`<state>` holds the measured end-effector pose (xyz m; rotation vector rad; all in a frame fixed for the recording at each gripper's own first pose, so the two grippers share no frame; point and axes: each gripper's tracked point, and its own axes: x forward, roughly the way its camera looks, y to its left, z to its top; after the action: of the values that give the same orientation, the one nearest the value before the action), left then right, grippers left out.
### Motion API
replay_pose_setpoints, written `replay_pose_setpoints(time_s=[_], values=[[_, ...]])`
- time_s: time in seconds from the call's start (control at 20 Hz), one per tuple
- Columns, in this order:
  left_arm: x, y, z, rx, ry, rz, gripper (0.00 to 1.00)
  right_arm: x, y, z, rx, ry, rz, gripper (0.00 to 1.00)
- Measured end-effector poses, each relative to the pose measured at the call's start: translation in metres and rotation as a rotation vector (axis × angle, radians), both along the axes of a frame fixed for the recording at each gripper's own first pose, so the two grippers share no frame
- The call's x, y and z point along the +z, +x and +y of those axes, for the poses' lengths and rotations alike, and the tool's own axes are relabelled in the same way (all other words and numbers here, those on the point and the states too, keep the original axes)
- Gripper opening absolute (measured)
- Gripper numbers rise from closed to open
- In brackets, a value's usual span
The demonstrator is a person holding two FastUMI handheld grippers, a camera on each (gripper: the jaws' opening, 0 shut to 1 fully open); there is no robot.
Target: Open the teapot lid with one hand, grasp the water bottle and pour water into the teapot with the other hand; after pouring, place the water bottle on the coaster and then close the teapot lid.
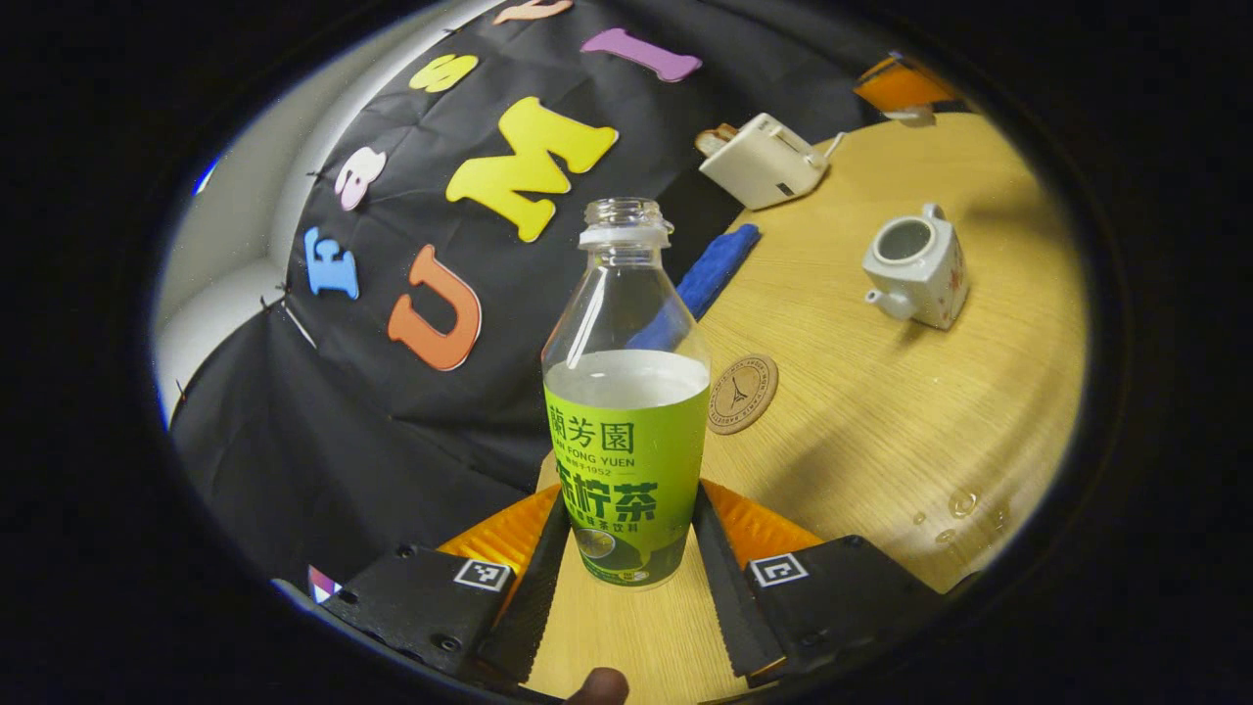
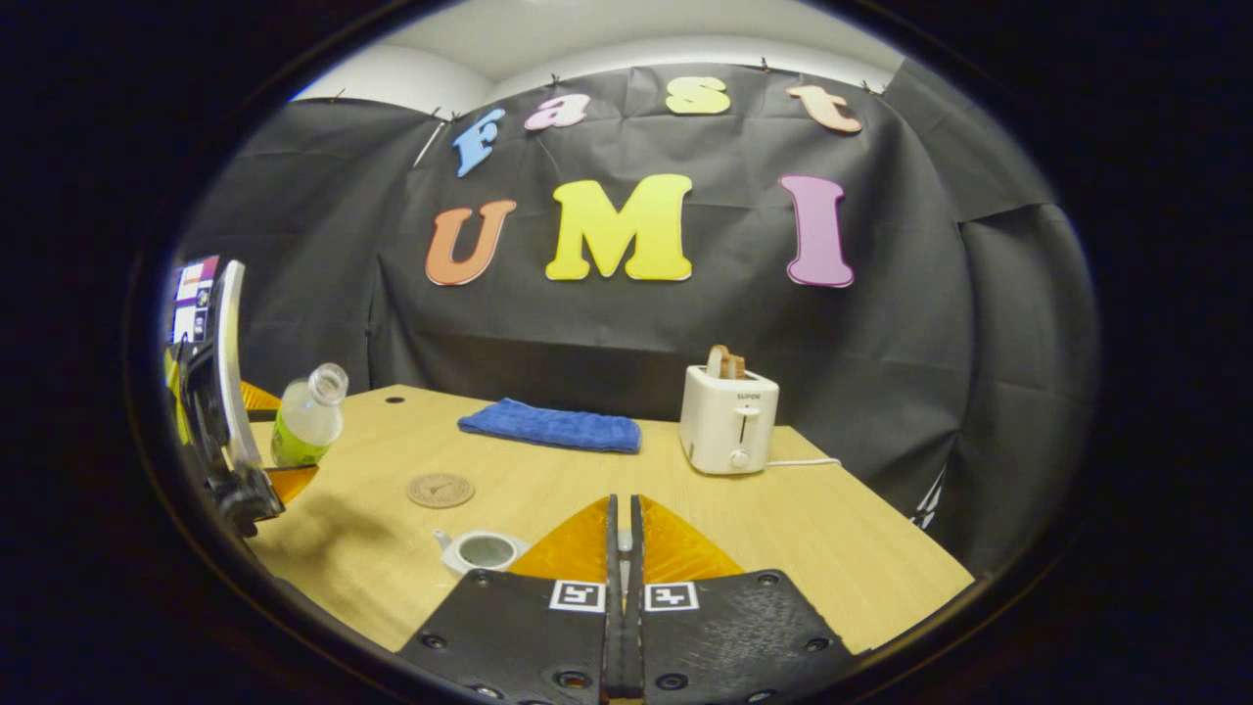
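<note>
My left gripper is shut on the lower body of an uncapped water bottle with a green label, about half full. In the right gripper view the bottle hangs tilted above the table's left side. The white teapot stands lidless on the wooden table, right of the round cork coaster. My right gripper is shut, with a pale sliver of the teapot lid between its fingers, just above and right of the open teapot. The coaster lies beyond the teapot.
A folded blue towel lies at the back of the table, and a white toaster with its cord stands at the back right. A few water drops lie on the table near its front edge.
</note>
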<state>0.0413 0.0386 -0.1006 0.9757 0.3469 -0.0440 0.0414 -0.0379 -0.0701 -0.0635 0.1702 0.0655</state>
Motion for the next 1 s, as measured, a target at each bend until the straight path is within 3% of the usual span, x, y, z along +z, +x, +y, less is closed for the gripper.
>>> replay_pose_setpoints(time_s=[0.4, 0.75, 1.0], values=[[-0.007, 0.006, -0.026, -0.119, 0.315, 0.086, 0.73, -0.008, -0.004, -0.019, -0.003, -0.003, 0.013, 0.00], [-0.013, 0.005, -0.047, -0.187, 0.486, 0.154, 0.73, -0.015, -0.006, -0.024, 0.007, -0.005, 0.024, 0.00], [0.002, 0.017, -0.057, -0.213, 0.620, 0.137, 0.73, -0.014, -0.007, -0.029, 0.003, -0.008, 0.018, 0.00]])
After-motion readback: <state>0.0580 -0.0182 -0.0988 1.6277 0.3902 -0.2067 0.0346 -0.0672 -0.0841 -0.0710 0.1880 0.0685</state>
